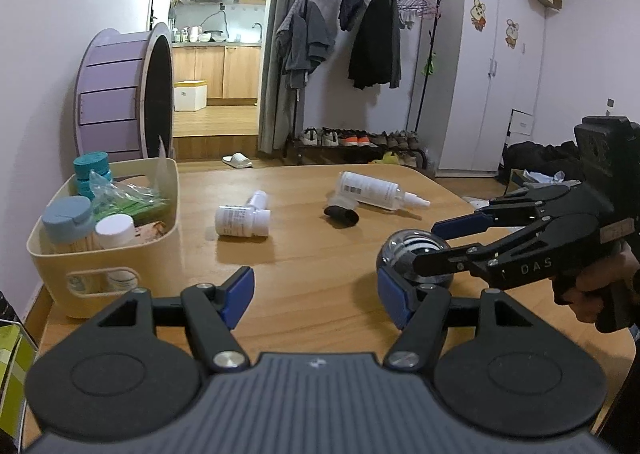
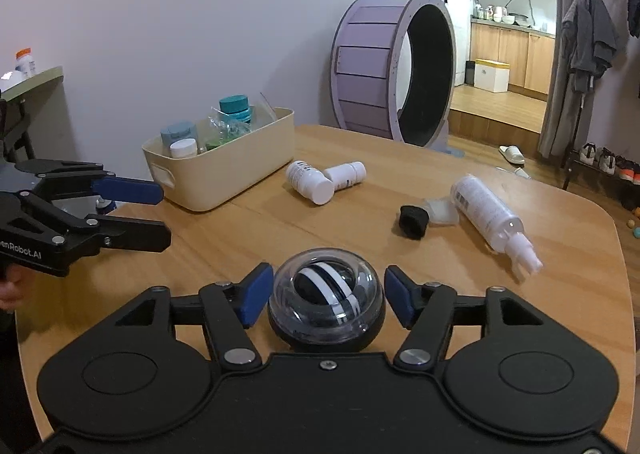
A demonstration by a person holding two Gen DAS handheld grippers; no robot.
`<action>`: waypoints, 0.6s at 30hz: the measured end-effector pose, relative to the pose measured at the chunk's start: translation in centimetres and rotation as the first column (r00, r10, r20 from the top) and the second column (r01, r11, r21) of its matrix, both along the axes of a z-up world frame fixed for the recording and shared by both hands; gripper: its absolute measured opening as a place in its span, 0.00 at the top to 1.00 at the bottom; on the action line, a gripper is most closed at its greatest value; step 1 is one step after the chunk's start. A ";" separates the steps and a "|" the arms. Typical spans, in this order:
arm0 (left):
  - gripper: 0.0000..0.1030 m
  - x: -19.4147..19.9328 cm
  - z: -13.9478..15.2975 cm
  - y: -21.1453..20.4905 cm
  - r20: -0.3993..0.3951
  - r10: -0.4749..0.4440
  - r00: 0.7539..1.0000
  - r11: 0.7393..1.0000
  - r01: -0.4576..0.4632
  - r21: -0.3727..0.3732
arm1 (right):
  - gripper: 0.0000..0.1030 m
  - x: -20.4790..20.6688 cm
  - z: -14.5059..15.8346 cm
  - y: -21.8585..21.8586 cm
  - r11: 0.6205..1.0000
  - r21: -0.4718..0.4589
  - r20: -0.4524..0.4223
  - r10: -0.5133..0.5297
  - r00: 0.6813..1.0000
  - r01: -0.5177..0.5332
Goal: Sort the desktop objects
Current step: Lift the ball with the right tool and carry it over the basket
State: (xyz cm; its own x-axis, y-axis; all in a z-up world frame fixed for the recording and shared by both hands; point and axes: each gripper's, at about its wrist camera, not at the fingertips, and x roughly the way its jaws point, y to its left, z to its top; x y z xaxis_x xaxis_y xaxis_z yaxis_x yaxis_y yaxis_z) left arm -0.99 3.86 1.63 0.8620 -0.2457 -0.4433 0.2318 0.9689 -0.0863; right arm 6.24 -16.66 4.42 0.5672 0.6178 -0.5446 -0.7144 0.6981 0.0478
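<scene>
1. Left wrist view
   - Risk first: the ball [image 1: 416, 258] is a smooth clear dome on a dark base, and round things roll. The right gripper [image 1: 426, 250] reaches around it from the right side with blue pads apart, so a push from one pad alone could send it across the slick wooden table [image 1: 312, 254].
   - The left gripper [image 1: 316, 290] stands about half open and holds nothing (its right pad sits just beside the ball, so a bump is possible).
   - The cream plastic basket [image 1: 160, 250] at left is already crowded with capped bottles and a crinkly bag; dropping the ball in could tip something.

2. Right wrist view
   - The ball [image 2: 326, 302] sits between the right gripper [image 2: 326, 298] pads with a gap on each side: not gripped.
   - Two white pill bottles [image 2: 310, 181], a spray bottle [image 2: 486, 213] and a small black cap [image 2: 414, 219] lie on their sides, all cylinders likely to roll if nudged.
</scene>
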 end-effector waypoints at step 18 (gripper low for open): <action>0.34 0.2 -0.9 -1.0 -0.040 -0.045 0.998 0.999 0.044 -0.018 | 0.22 -0.2 -1.9 0.1 1.000 -0.019 -0.007 0.006 1.000 -0.006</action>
